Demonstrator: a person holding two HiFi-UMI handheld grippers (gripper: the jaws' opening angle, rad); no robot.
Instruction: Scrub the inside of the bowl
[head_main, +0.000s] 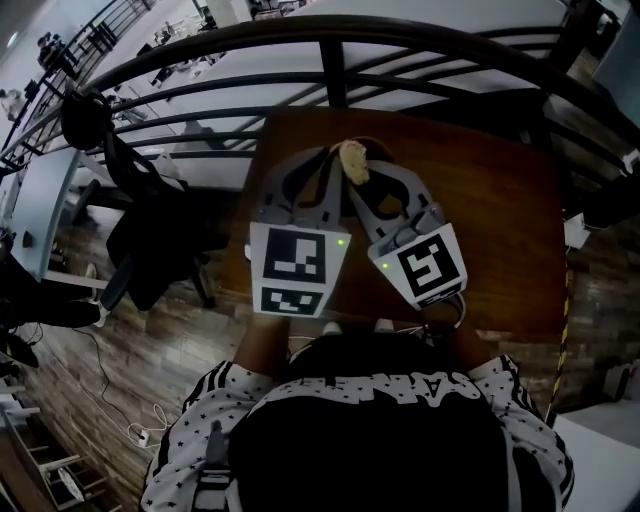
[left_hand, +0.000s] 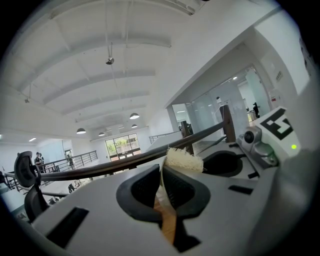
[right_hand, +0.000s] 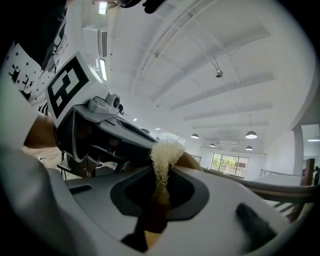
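A pale, fibrous scrubber (head_main: 353, 160) is held in the air above the brown table (head_main: 500, 200). Both grippers meet at it, tips together. My left gripper (head_main: 336, 162) is shut on one thin edge of it; in the left gripper view the scrubber (left_hand: 183, 159) pokes out past the jaws of the left gripper (left_hand: 162, 175). My right gripper (head_main: 366, 168) pinches the other side, and in the right gripper view the scrubber (right_hand: 164, 155) stands up between the jaws of the right gripper (right_hand: 161, 176). Both gripper views point up toward the ceiling. No bowl shows in any view.
A dark curved railing (head_main: 400, 45) runs just beyond the table's far edge. A black office chair (head_main: 150, 230) stands on the floor to the left. The person's torso fills the bottom of the head view. A white desk corner (head_main: 600, 450) sits at the lower right.
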